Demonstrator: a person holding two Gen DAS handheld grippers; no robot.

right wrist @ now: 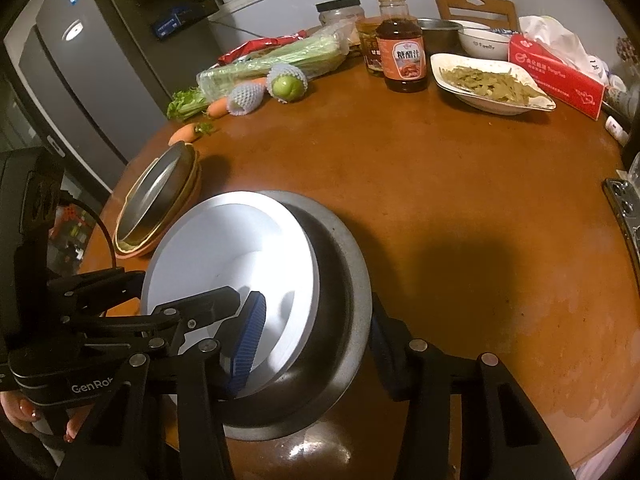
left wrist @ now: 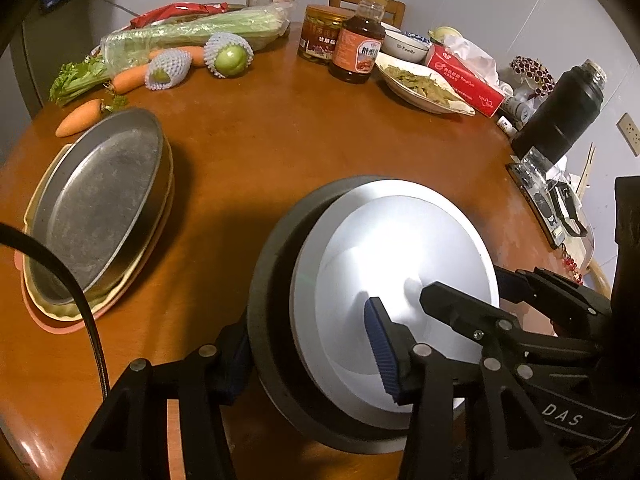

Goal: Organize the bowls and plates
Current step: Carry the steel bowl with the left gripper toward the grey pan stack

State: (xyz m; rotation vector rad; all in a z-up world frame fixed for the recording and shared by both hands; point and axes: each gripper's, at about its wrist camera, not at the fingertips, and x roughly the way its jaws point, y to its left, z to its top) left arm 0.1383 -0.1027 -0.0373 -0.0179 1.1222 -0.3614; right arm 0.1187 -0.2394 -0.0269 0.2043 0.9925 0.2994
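A white bowl [left wrist: 400, 248] [right wrist: 224, 248] sits tilted inside a dark metal bowl [left wrist: 272, 280] [right wrist: 344, 264] near the table's front edge. My left gripper [left wrist: 306, 328] [right wrist: 188, 284] straddles the bowls' left side, with one blue pad [left wrist: 380, 348] inside the white bowl and the other finger outside. My right gripper [right wrist: 316, 308] [left wrist: 464, 284] straddles the right side, its blue pad [right wrist: 248, 344] inside the white bowl and its other finger beyond the metal rim. A gap shows beside both pads. To the left, a metal plate [left wrist: 100, 200] [right wrist: 160, 196] tops a stack of cream and pink plates.
At the back of the round wooden table [left wrist: 280, 140] lie celery, carrots [left wrist: 80, 118] and netted fruit, a sauce bottle [left wrist: 358, 44], jars, a dish of greens [left wrist: 420, 80], a small bowl and a tissue box. A black flask [left wrist: 560, 112] and a phone [right wrist: 624, 208] stand right. A fridge [right wrist: 80, 80] is left.
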